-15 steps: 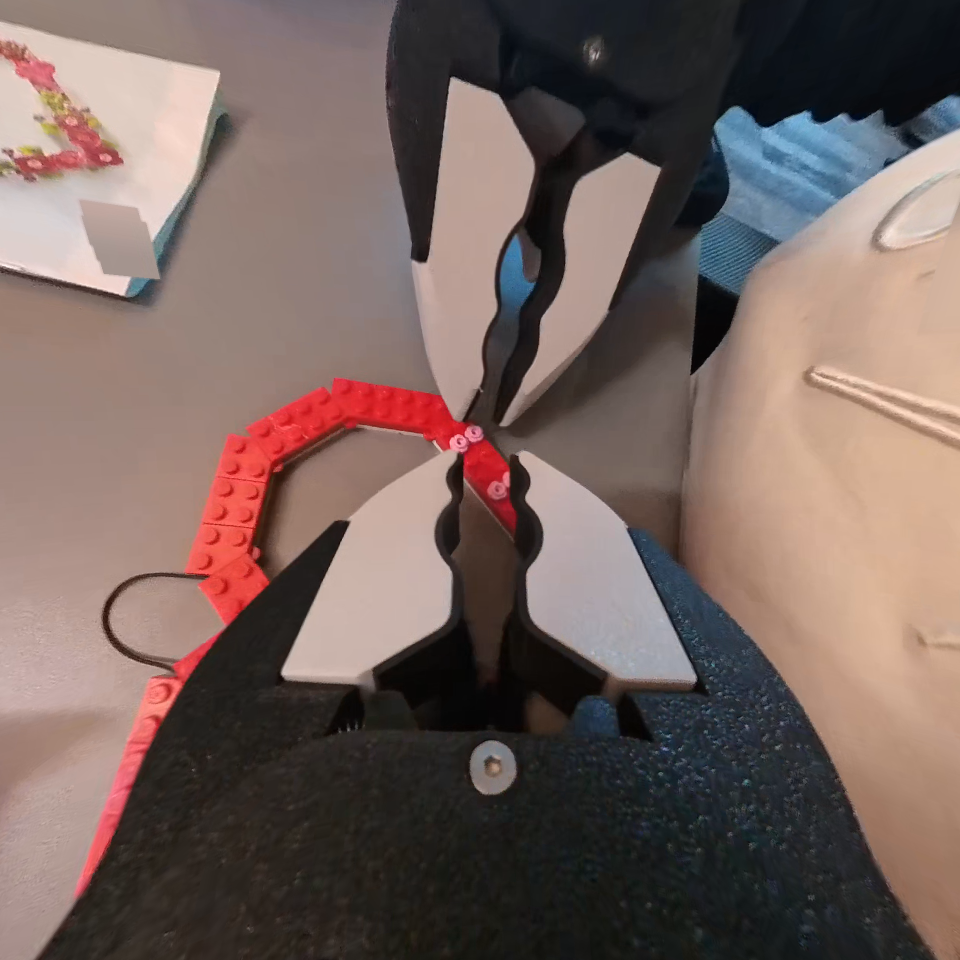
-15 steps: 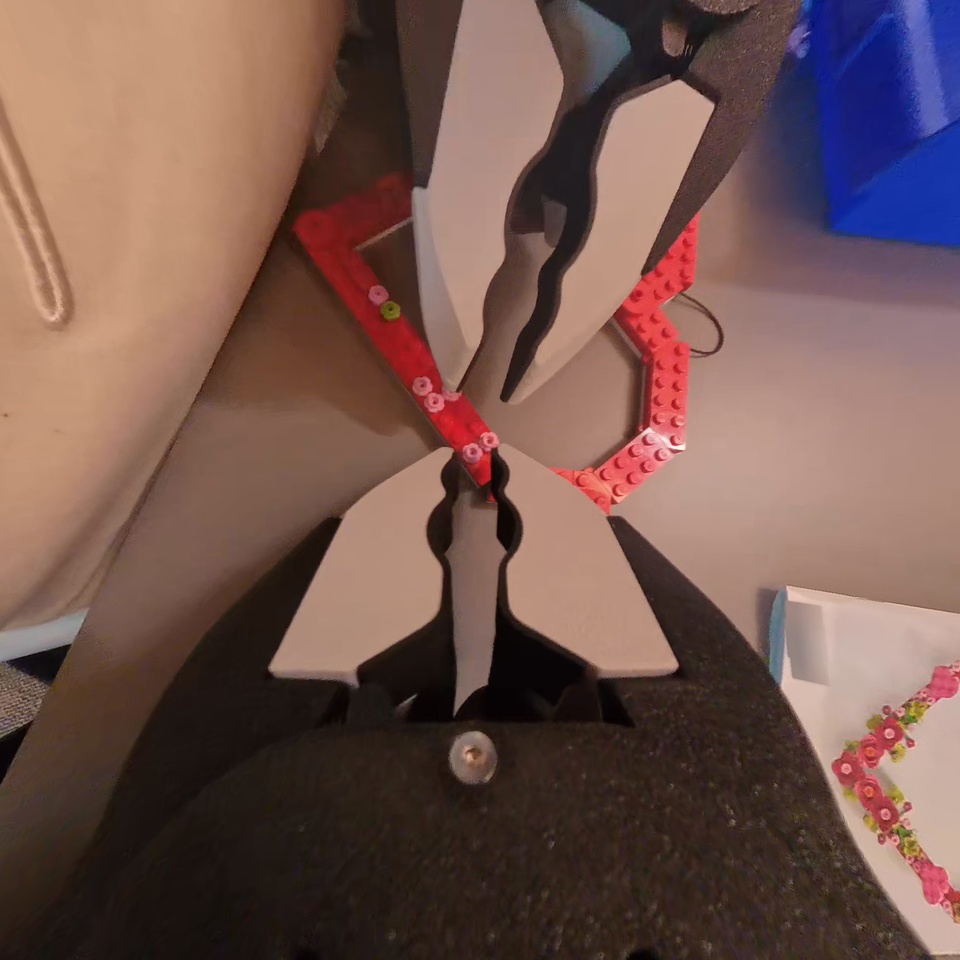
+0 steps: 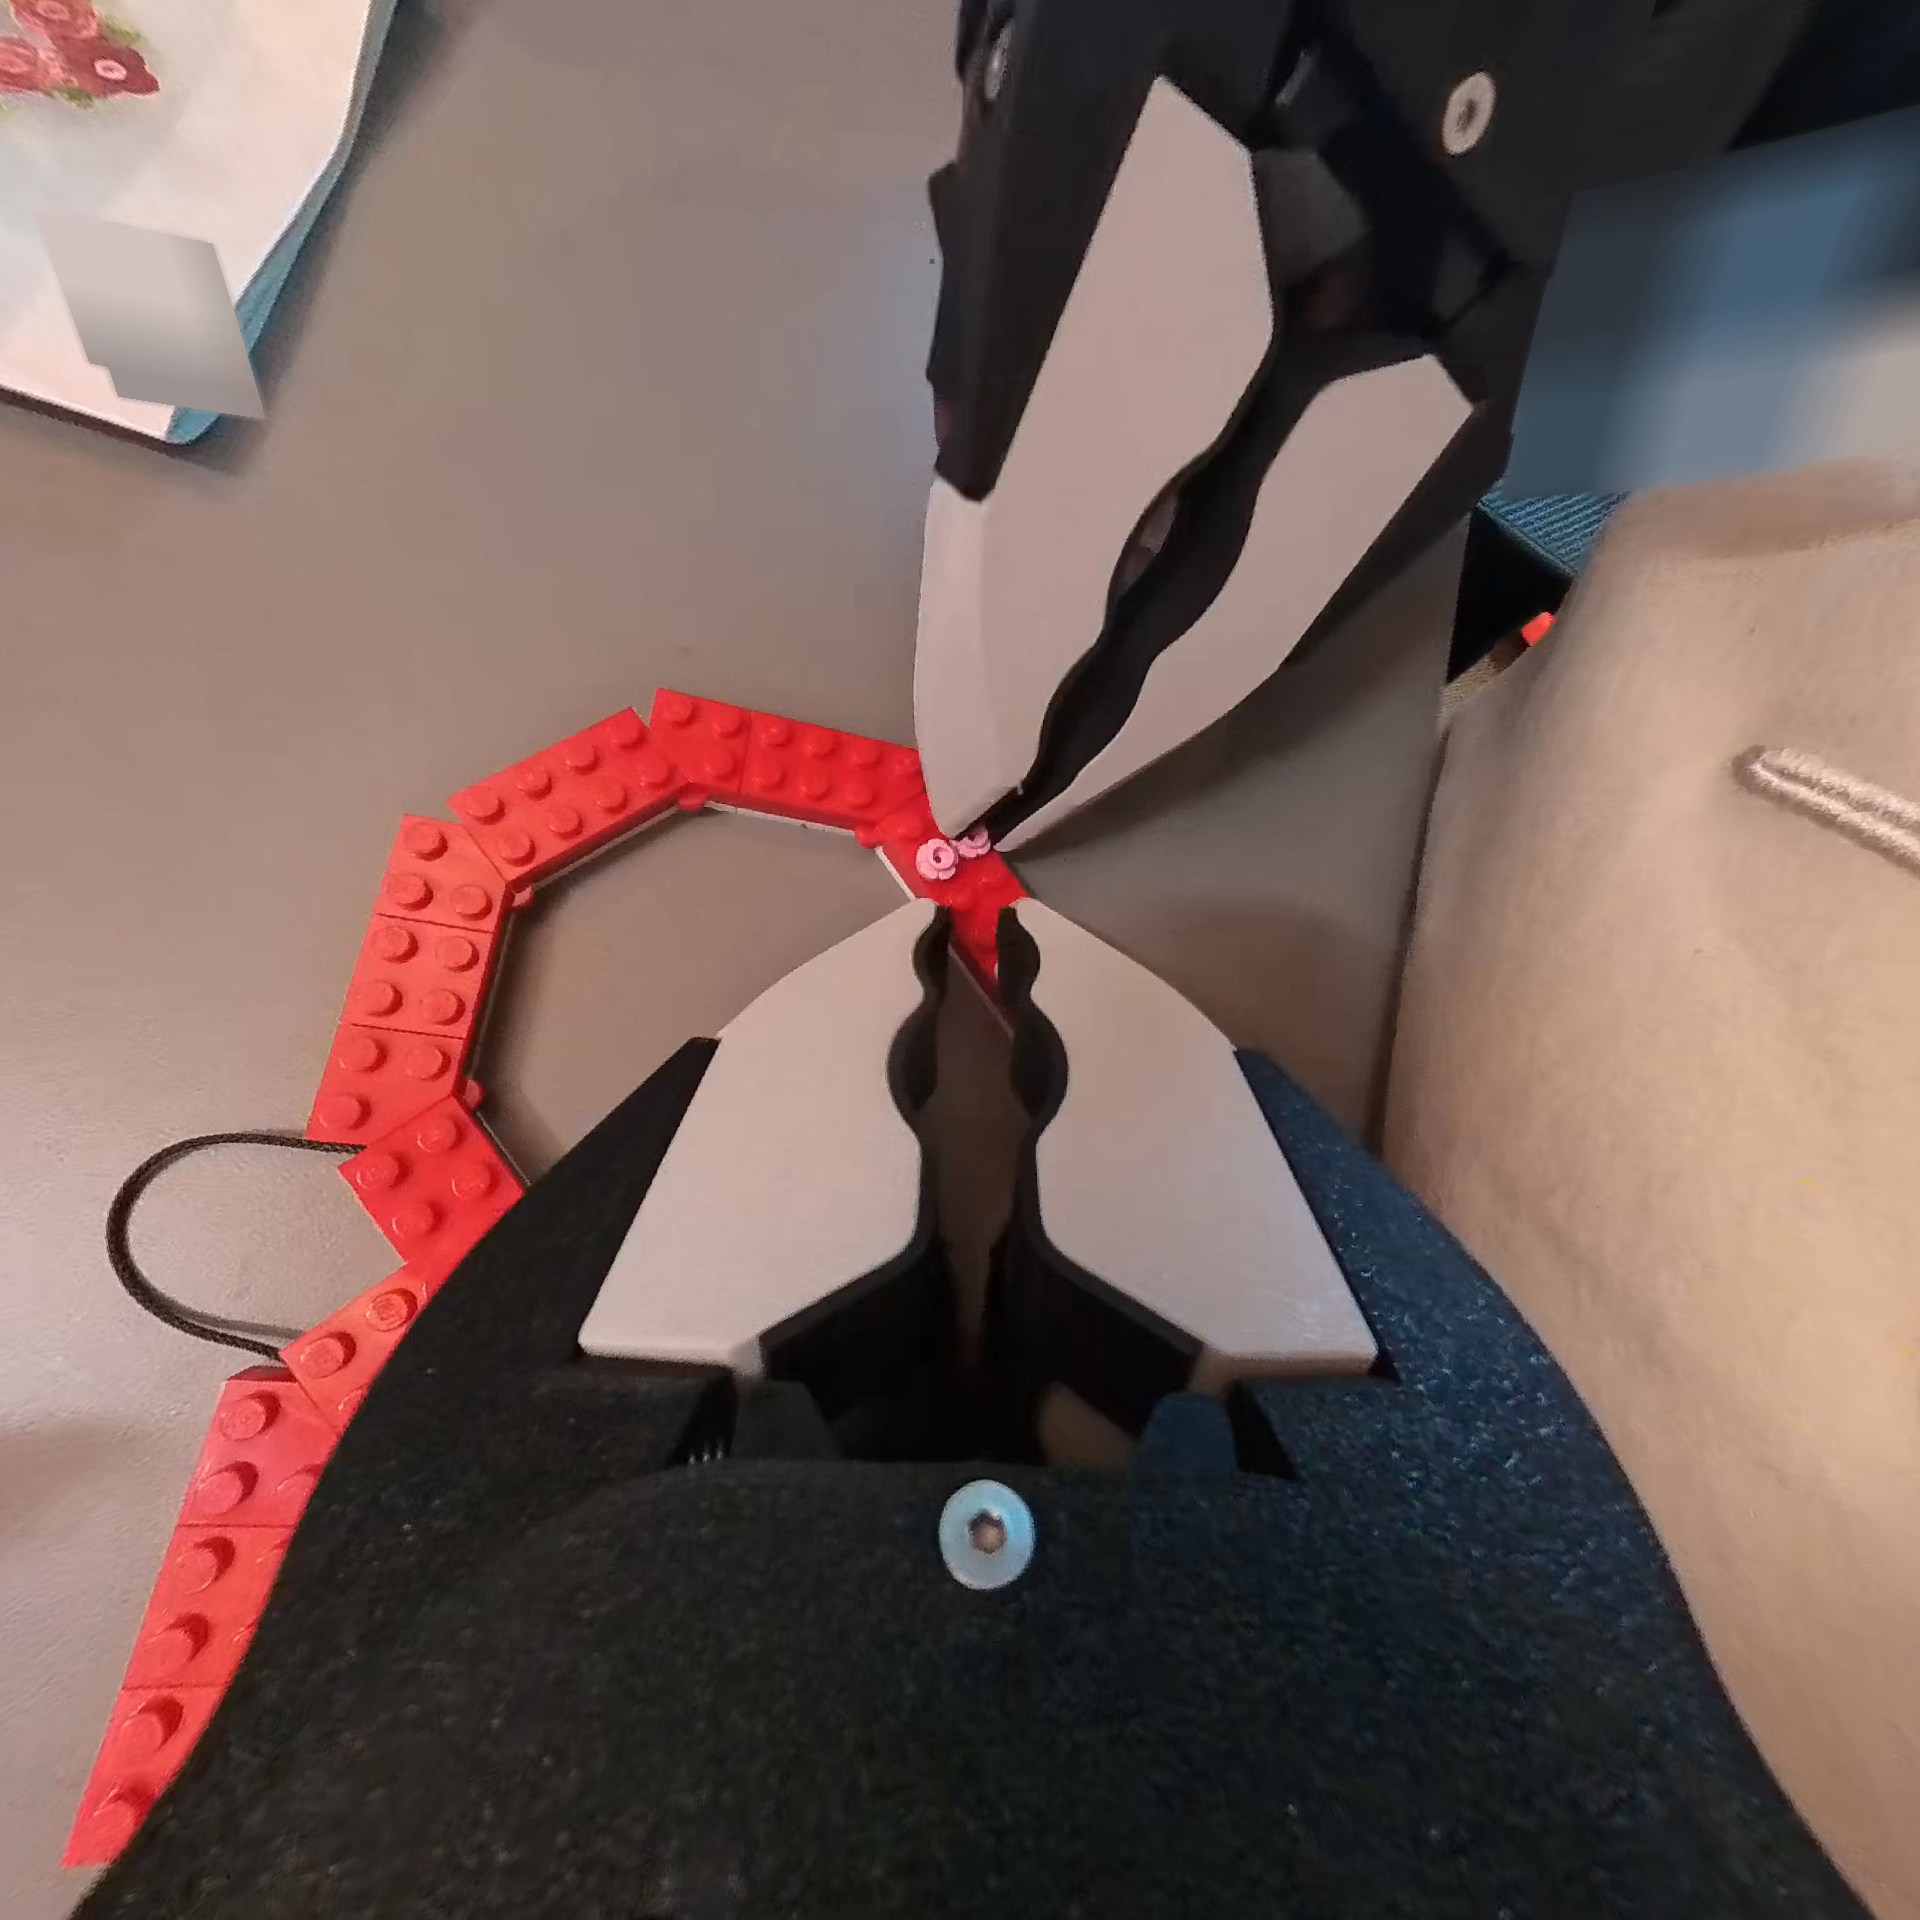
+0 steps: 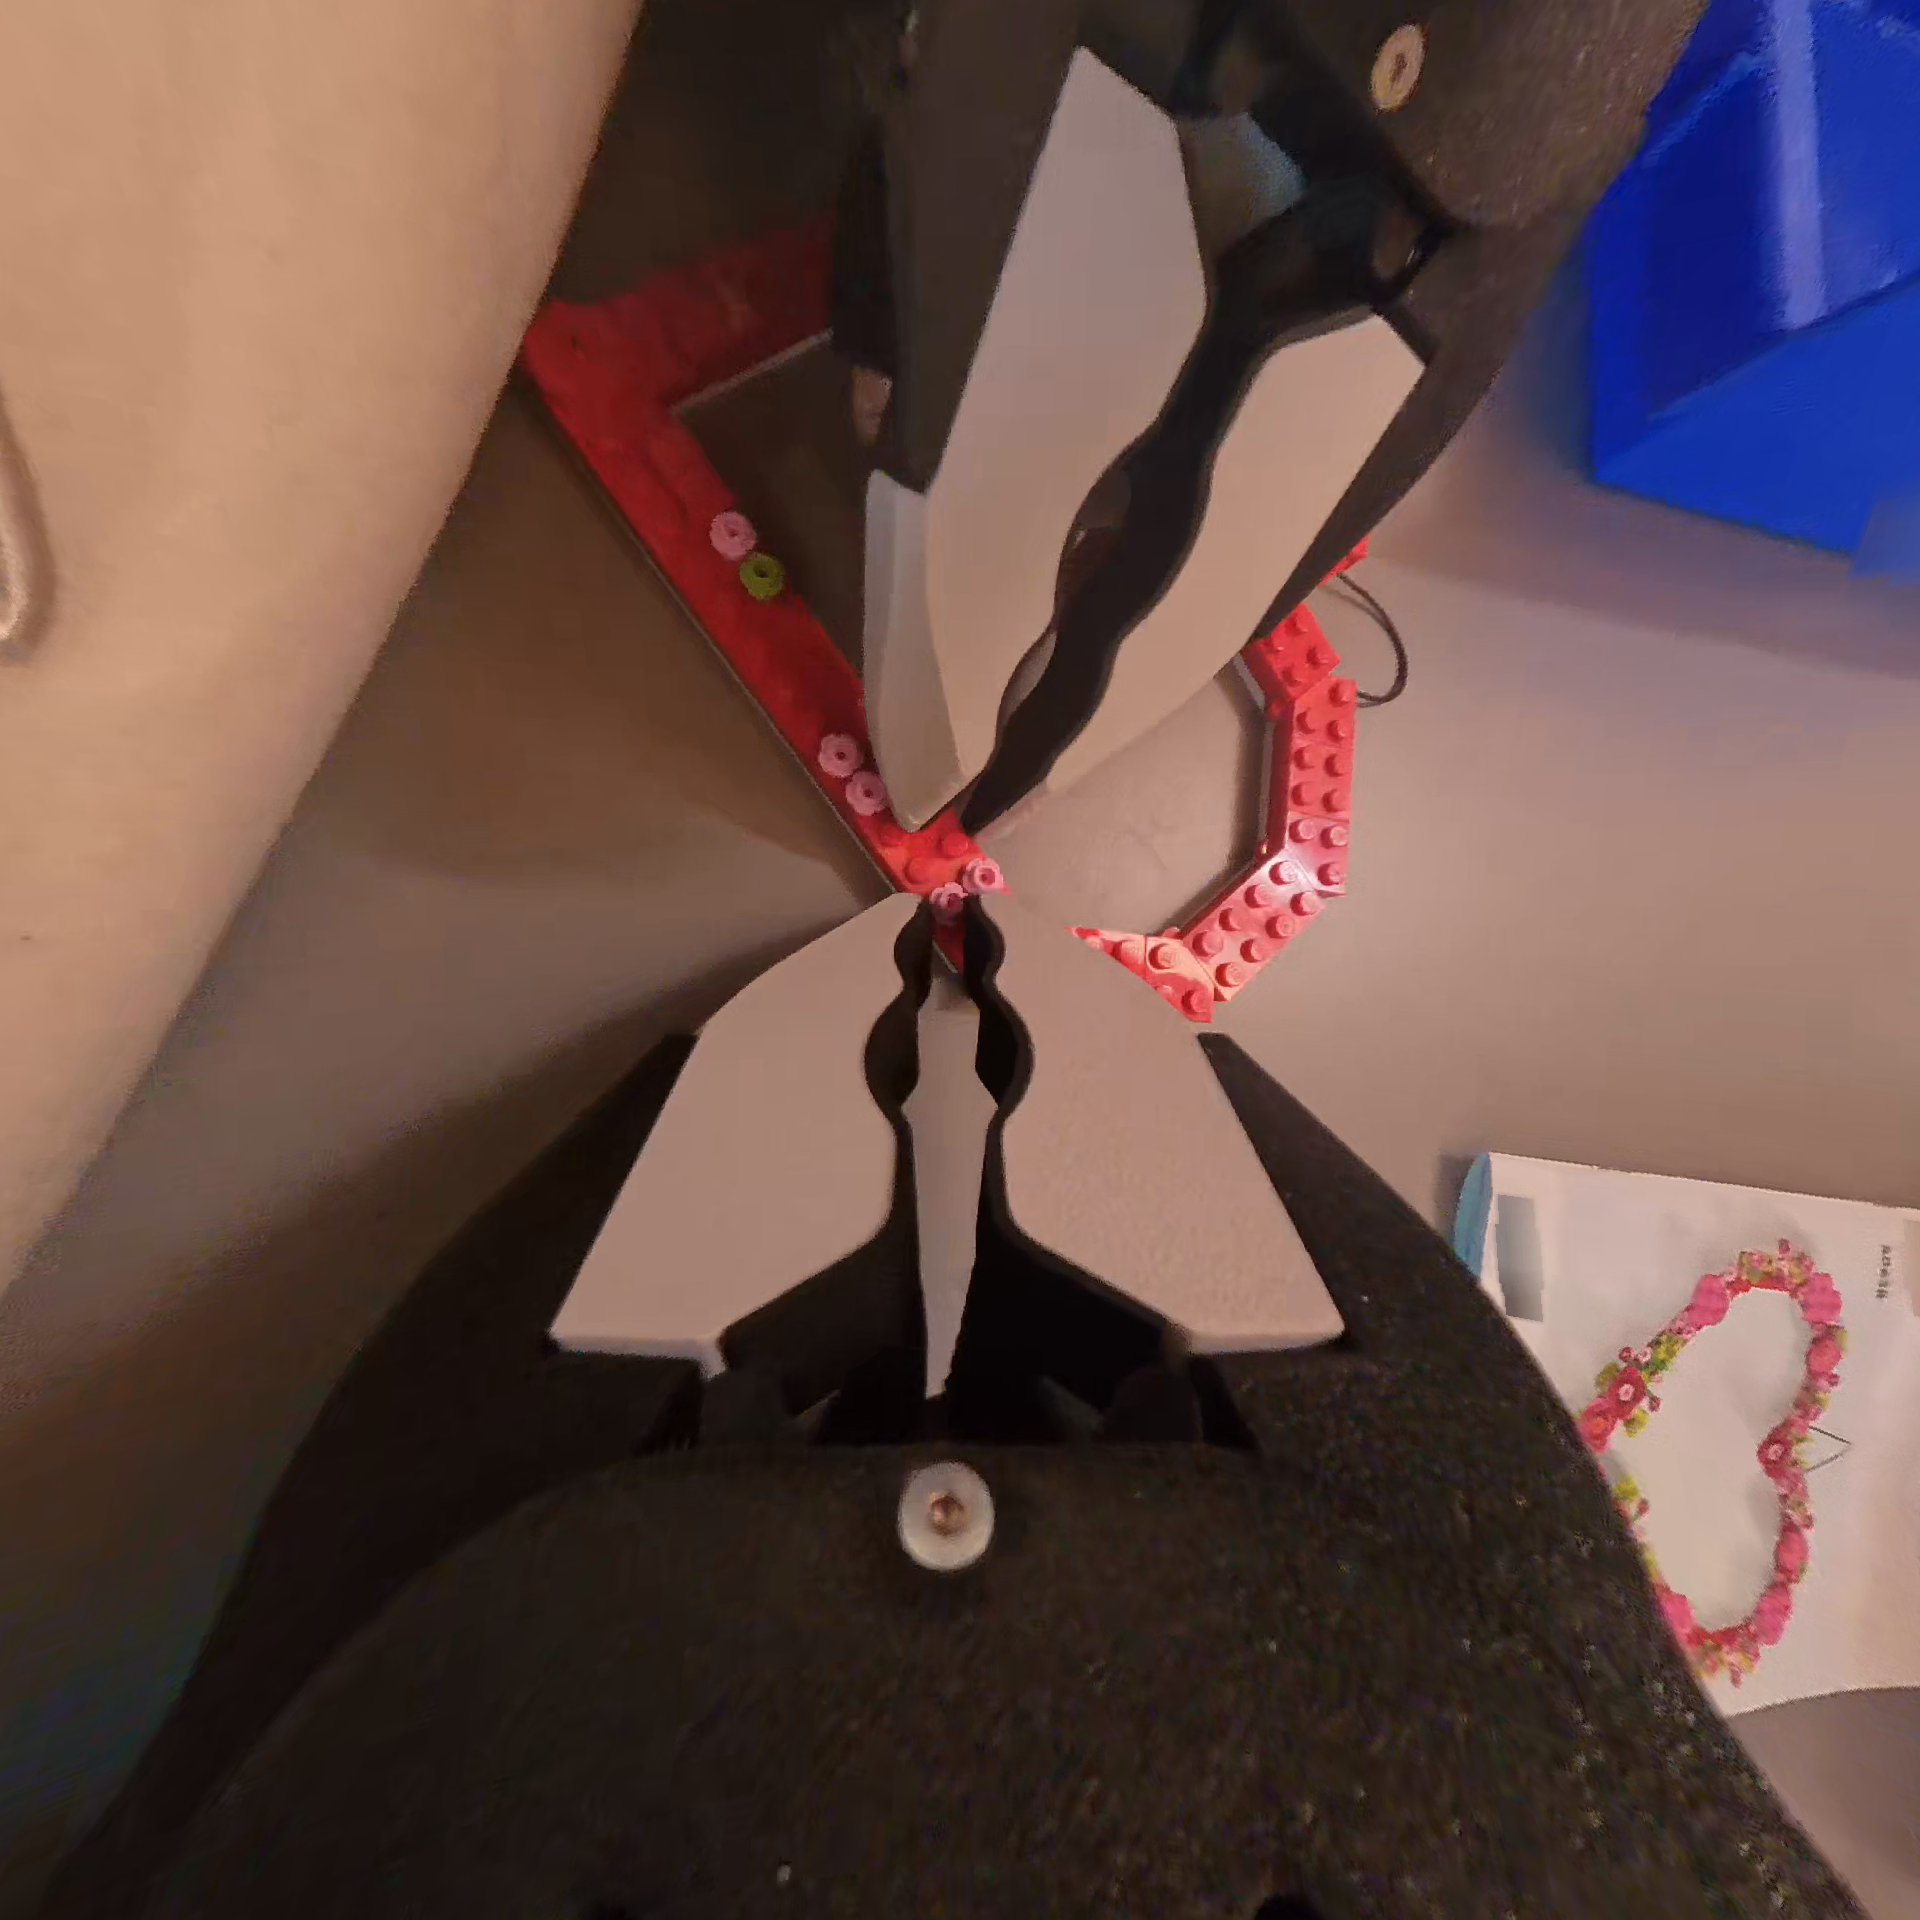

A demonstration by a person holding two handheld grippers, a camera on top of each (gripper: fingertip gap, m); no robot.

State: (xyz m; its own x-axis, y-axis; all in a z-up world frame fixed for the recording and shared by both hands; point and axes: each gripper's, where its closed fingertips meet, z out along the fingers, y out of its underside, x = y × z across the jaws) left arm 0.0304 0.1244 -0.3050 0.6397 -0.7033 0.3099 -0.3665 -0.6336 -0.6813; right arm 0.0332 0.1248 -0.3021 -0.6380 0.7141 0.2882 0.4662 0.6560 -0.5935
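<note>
Left gripper: our left gripper (image 3: 975,920) has its two grey fingers pinched onto the straight inner strip of the red brick frame (image 3: 436,977) — the red strip runs between the tips, so we read it as clamped on the frame.
Right gripper: our right gripper (image 4: 948,914) comes at the same strip from the other side, tips drawn nearly together; a small pink flower stud (image 4: 948,900) sits right at the tips, but we cannot tell whether they pinch it or only touch it.
Meeting point: in the left wrist view the two grippers stand tip to tip, with two pink studs (image 3: 938,858) on the red strip just between them.
Frame: it lies on the grey table (image 3: 582,499), a curved run of red studded plates joined to a straight strip; a thin black cord loop (image 3: 156,1247) lies beside its outer edge.
On the strip: farther along we see two more pink studs (image 4: 850,774), then another pink one and a green stud (image 4: 761,575).
Containers: a blue bin-like shape (image 4: 1766,312) shows at the far edge in the right wrist view — its contents are out of sight.
Around: a printed sheet (image 4: 1683,1434) with a picture of a flowered heart lies on the table, well apart from the frame.
In the way: a large beige cloth-covered form (image 3: 1683,1039) crowds just beside both grippers and hides part of the table.
</note>
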